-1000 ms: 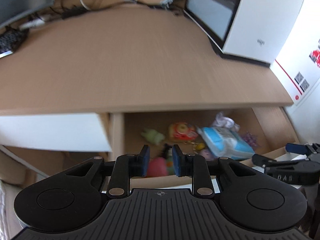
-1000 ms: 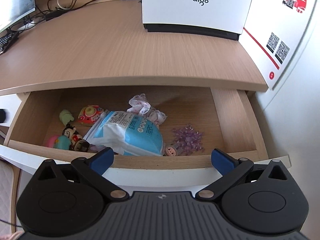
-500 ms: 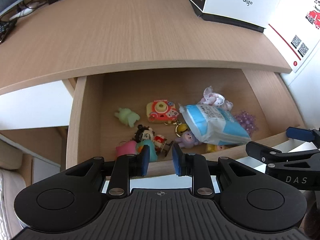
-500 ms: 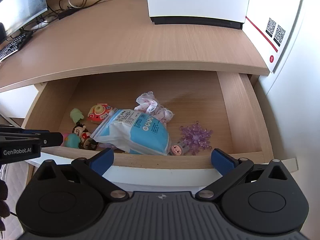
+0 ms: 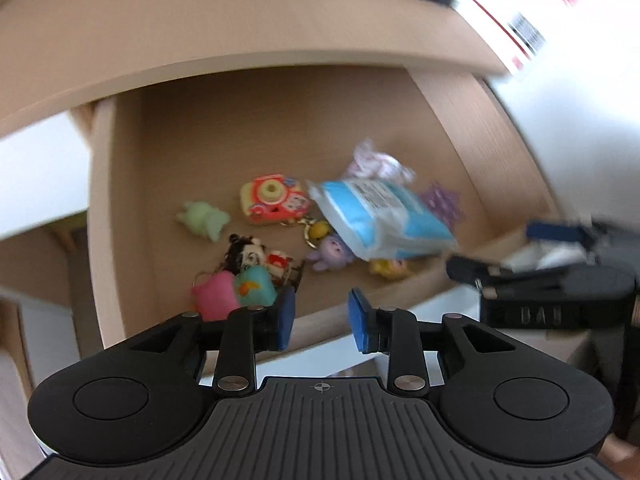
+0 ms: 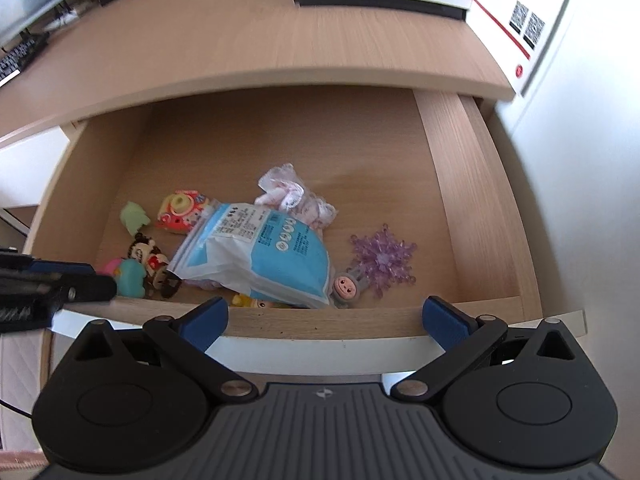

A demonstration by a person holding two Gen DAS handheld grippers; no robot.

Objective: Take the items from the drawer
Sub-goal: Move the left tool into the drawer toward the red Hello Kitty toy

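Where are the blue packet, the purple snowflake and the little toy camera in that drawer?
blue packet [image 6: 276,256], right wrist view, blue middle.
purple snowflake [image 6: 383,258], right wrist view, its centre.
toy camera [image 5: 272,199], left wrist view, below its round lens.

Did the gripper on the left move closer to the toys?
Yes. In the right wrist view the left gripper now reaches farther along the drawer front, beside the toys, jaws just opening, empty.
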